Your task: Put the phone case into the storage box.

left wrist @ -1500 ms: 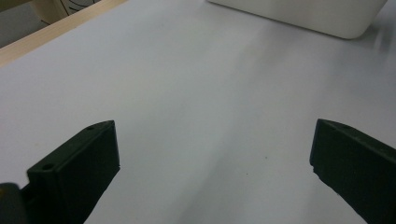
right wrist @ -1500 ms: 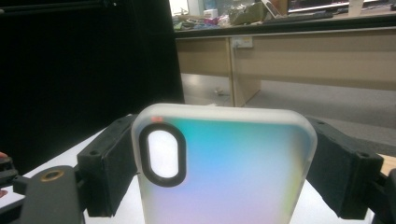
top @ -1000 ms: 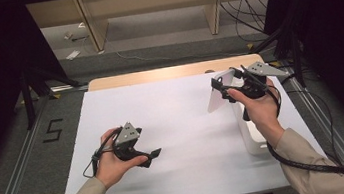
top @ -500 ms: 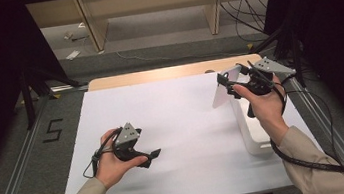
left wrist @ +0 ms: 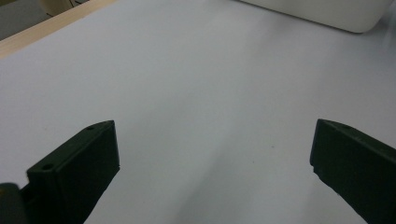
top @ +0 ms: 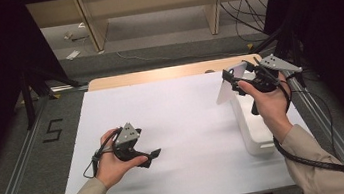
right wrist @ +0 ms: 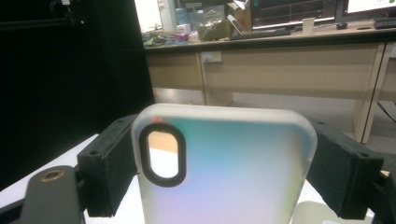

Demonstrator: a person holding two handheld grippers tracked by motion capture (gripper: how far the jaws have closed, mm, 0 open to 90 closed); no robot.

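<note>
Between the right gripper jaws sits a frosted phone case, and both black pads are clamped on its long side edges, one on each. Its long axis runs straight out along the jaws, camera-cutout end farthest from the hand, with the black-ringed oval cutout near the top corner on the left of the right gripper view. From the high view the right gripper is held up in the air at the far right of the table, and the phone case slants away from the hand toward the table's middle, tilted, clear of the surface. Just below and beside that hand lies a white tray on the white sheet, partly covered by the forearm. Over on the left, the left gripper rests low on the sheet near the front edge, its jaws spread wide apart with bare sheet between them, as the left gripper view shows, with a corner of the white tray at the top. Beyond the right-hand jaws stand wooden desks and dark curtains.
</note>
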